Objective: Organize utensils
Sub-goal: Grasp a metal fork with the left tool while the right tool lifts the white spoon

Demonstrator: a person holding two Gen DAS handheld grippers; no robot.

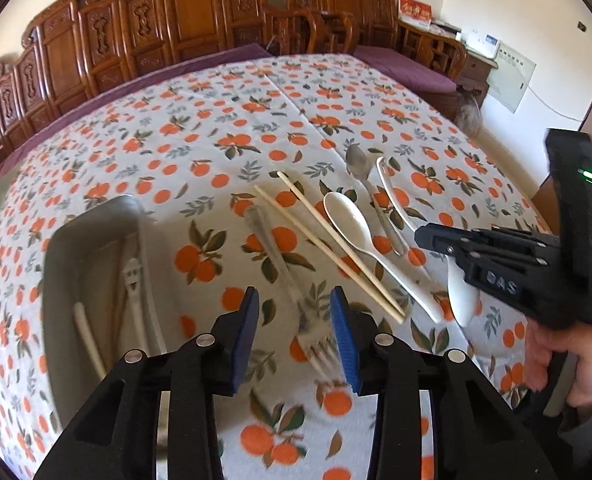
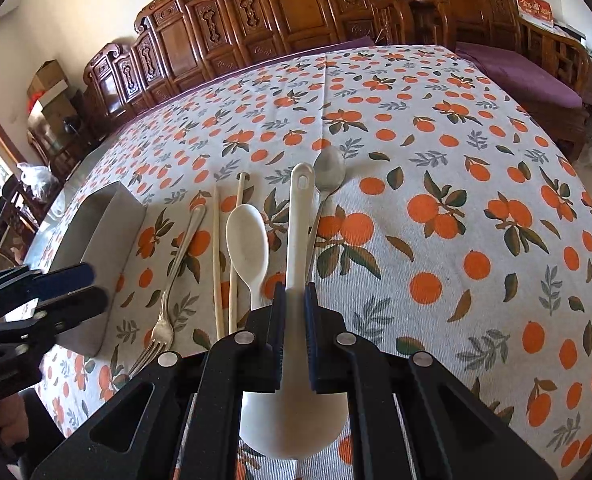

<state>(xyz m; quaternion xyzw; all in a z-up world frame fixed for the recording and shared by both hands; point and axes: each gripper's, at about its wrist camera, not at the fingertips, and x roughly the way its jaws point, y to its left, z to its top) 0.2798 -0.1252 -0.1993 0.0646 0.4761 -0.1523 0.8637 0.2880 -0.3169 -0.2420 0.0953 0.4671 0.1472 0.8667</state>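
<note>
I have the right gripper (image 2: 293,332) clamped on the neck of a white ladle (image 2: 298,240), its pads pressing either side of the handle just above the bowl. The bowl hangs toward the camera, and the handle runs away from me over the tablecloth (image 2: 456,160). The ladle looks like ceramic or melamine: stiff, smooth, fairly light, liable to chip if dropped. I judge the narrow neck a fair hold, though the glossy surface may swivel between the pads, since the bowl is the heavier end.

My left gripper (image 1: 296,320) is unclenched and holds nothing. Its jaws stand apart above the fork (image 1: 291,280), the tines showing between them but no pad touching metal. The fork is blurred in the left wrist view. I judge it thin, rigid and slick, lying flat on cloth, so it is best taken across the shank near the tines, with the cloth giving a little under the pads.

Remaining on the cloth, side by side right of the fork: chopsticks (image 1: 328,244), a white spoon (image 1: 352,228) and a steel spoon (image 1: 360,166). The metal tray (image 1: 95,240) lies left of the fork and already contains several white utensils and what look like chopsticks.
</note>
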